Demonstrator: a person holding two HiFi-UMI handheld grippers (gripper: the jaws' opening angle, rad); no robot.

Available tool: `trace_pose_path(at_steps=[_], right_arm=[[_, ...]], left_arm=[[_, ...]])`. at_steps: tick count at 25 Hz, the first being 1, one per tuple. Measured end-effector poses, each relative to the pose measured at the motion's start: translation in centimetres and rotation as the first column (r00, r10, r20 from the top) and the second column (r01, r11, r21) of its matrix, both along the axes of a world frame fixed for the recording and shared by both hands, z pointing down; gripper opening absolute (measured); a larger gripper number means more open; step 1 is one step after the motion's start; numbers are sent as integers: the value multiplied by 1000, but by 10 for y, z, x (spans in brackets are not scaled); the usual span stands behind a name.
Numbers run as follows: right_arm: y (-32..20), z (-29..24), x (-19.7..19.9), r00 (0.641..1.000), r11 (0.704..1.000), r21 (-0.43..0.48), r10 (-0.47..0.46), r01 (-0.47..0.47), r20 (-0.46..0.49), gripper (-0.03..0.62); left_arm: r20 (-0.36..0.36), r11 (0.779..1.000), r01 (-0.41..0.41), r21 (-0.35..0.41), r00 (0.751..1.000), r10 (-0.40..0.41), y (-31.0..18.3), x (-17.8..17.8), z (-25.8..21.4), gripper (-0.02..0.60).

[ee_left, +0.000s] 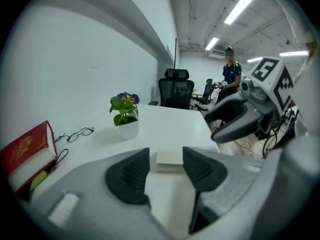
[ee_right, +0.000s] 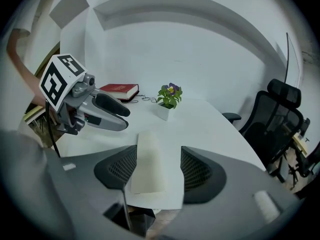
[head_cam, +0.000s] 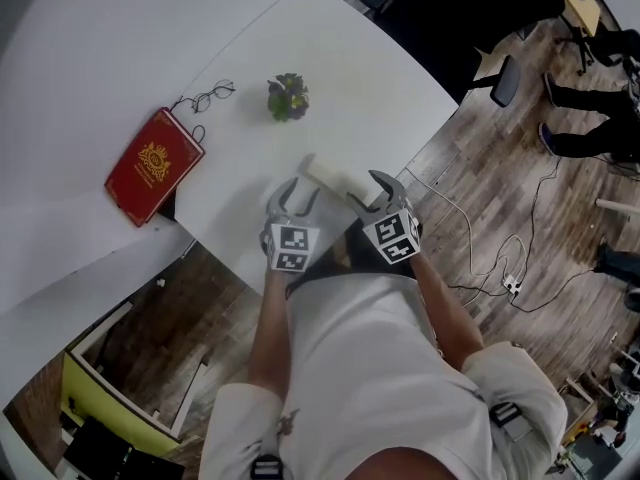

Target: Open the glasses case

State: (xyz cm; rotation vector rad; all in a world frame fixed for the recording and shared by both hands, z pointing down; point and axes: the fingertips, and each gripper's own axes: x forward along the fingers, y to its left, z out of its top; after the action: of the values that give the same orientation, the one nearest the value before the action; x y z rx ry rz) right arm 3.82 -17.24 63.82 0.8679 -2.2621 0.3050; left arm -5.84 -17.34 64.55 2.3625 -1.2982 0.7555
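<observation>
A cream-coloured glasses case (head_cam: 338, 179) lies shut near the white table's (head_cam: 120, 58) front edge. My left gripper (head_cam: 296, 196) hovers just left of it, jaws apart and empty; in the left gripper view the case (ee_left: 169, 157) shows beyond the gap of the left gripper (ee_left: 166, 163). My right gripper (head_cam: 368, 190) straddles the case's near end. In the right gripper view the case (ee_right: 149, 166) lies between the spread jaws of the right gripper (ee_right: 158, 170), with a gap at the right pad. Neither gripper holds it.
A small potted plant (head_cam: 287, 96), a pair of glasses (head_cam: 207, 96) and a red book (head_cam: 152, 165) lie further back on the table. The table edge drops to a wooden floor (head_cam: 480, 218) beside the case. Black office chairs (ee_right: 277, 124) stand beyond; a person (ee_left: 231, 74) is far off.
</observation>
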Motion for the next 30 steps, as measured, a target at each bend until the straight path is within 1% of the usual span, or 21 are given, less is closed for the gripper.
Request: trace_pose_path(at_steps=[3, 6, 10, 14, 18, 23, 30], right_arm=[[1, 8, -1, 1000, 1000, -9, -14, 13, -11, 273], [2, 15, -3, 999, 999, -20, -29, 28, -22, 273], [3, 24, -4, 998, 998, -38, -47, 46, -39, 273], [4, 31, -5, 997, 997, -47, -64, 62, -50, 273], [3, 37, -8, 994, 995, -52, -84, 81, -64, 273], [4, 43, -12, 991, 992, -65, -109, 104, -75, 273], [7, 53, -20, 986, 987, -90, -143, 135, -89, 273]], left_arm=[[6, 1000, 1, -27, 1000, -1, 0, 0, 11, 207], [14, 999, 0, -32, 1000, 0, -4, 0, 14, 207], [23, 997, 6, -79, 1000, -5, -3, -1, 30, 207], [29, 996, 8, -91, 1000, -6, -5, 0, 37, 207], [32, 992, 8, -125, 999, -5, -6, 0, 48, 207], [42, 993, 6, -121, 999, -1, -12, 3, 50, 207], [55, 989, 4, -149, 998, 5, -13, 2, 59, 207]])
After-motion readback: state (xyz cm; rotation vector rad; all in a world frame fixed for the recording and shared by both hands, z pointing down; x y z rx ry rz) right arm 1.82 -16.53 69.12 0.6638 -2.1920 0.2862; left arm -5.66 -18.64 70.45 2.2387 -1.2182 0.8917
